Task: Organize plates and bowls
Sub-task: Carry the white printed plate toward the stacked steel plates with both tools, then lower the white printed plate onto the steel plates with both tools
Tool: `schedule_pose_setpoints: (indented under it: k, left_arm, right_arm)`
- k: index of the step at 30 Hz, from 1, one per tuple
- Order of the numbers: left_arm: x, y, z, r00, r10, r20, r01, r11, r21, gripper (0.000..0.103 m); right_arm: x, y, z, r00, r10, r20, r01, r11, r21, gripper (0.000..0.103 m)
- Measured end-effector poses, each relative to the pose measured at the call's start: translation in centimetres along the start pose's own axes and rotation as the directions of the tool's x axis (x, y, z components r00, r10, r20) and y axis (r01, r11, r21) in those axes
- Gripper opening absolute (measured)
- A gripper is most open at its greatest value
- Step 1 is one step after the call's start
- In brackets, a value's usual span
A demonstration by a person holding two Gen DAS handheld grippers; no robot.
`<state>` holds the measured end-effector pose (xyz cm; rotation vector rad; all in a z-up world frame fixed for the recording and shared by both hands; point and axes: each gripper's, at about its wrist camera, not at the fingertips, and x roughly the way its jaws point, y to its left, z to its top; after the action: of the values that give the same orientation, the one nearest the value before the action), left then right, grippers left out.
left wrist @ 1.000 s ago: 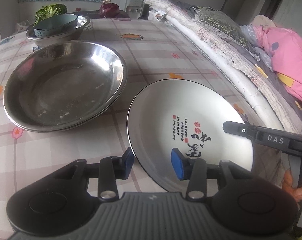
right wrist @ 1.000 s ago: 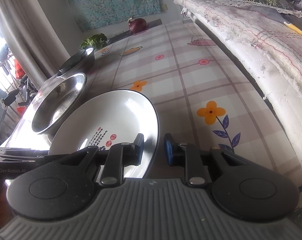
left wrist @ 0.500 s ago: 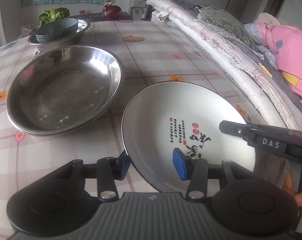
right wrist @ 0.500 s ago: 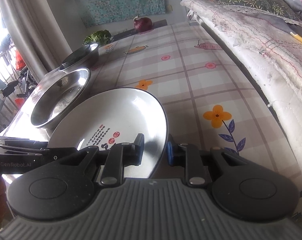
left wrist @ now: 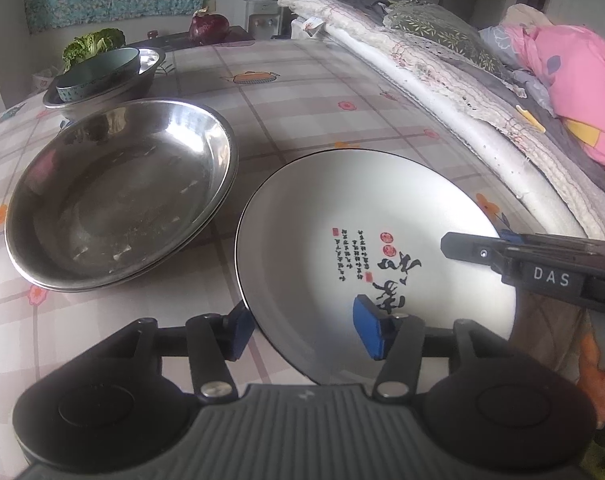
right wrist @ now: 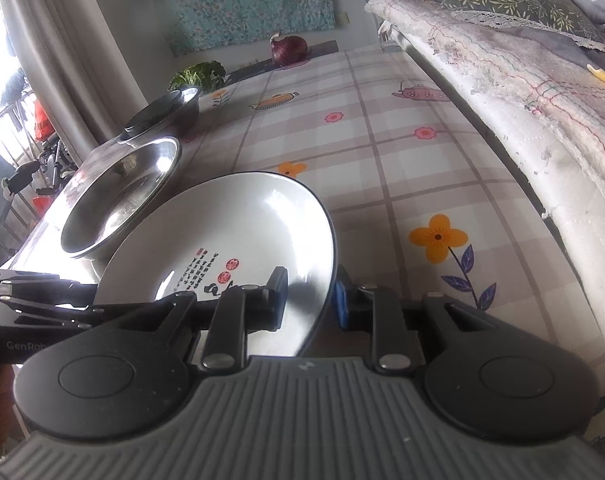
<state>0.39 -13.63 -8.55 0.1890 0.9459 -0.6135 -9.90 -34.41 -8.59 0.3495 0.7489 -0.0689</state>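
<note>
A: Status? Which step am I in?

B: Plate handoff, I reckon. White plate [left wrist: 366,236] sits just right of the steel plates [left wrist: 118,196], tilted, right edge lifted off the tablecloth [left wrist: 302,92]. Looks like two steel plates stacked, so that's prob the target pile.

A: Right gripper?

B: Right gripper [right wrist: 308,300] is narrow and clamped on the white plate's rim, one pad inside, one outside. It carries the plate on its own now.

A: Left?

B: Left gripper [left wrist: 302,332] has just been opening. Jaws abt half wide, straddling the plate's near edge, rim between them, but pads not pressing: the blue pad hangs over the plate face, the other sits outside the rim. So it's released, not holding.

A: Other stuff?

B: Beyond the steel plates: steel bowl [left wrist: 114,88] w/ a teal bowl [left wrist: 98,72] nested in it. Bowls look sorted already. Greens and an onion further back, not my concern.

A: Next move?

B: Judgement only: pull left clear of the rim, then swing the white plate leftwards over the steel plates and set it down centred. One-sided rim grip, so pls keep it slow, plate could pivot or slip. Watch rim clearance vs the steel edge.
</note>
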Motion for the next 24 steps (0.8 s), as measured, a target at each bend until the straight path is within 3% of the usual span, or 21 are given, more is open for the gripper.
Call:
schedule_pose_setpoints:
  k: [6,12,15,24]
  left_arm:
    - [0.5,-0.4,0.3,1.0,0.002,0.007,-0.002,1.0,0.017,0.067]
    - [0.7,-0.1,0.6,1.0,-0.002,0.018,0.003,1.0,-0.01,0.065]
    - [0.5,0.0,0.6,1.0,0.009,0.02,-0.009,1.0,-0.03,0.058]
    - [-0.6,-0.1,-0.8,0.999,-0.041,0.006,0.041,0.999,-0.025,0.056]
  right_arm:
    - [-0.1,0.3,-0.1,1.0,-0.009,-0.002,0.009,1.0,-0.007,0.024]
    - [-0.4,0.0,-0.4,1.0,-0.001,0.002,0.001,1.0,0.011,0.024]
    - [-0.3,-0.1,-0.4,1.0,0.007,0.004,-0.007,1.0,0.023,0.025]
    - [0.0,-0.8,0.2,0.999,0.032,0.011,-0.032,0.999,0.043,0.027]
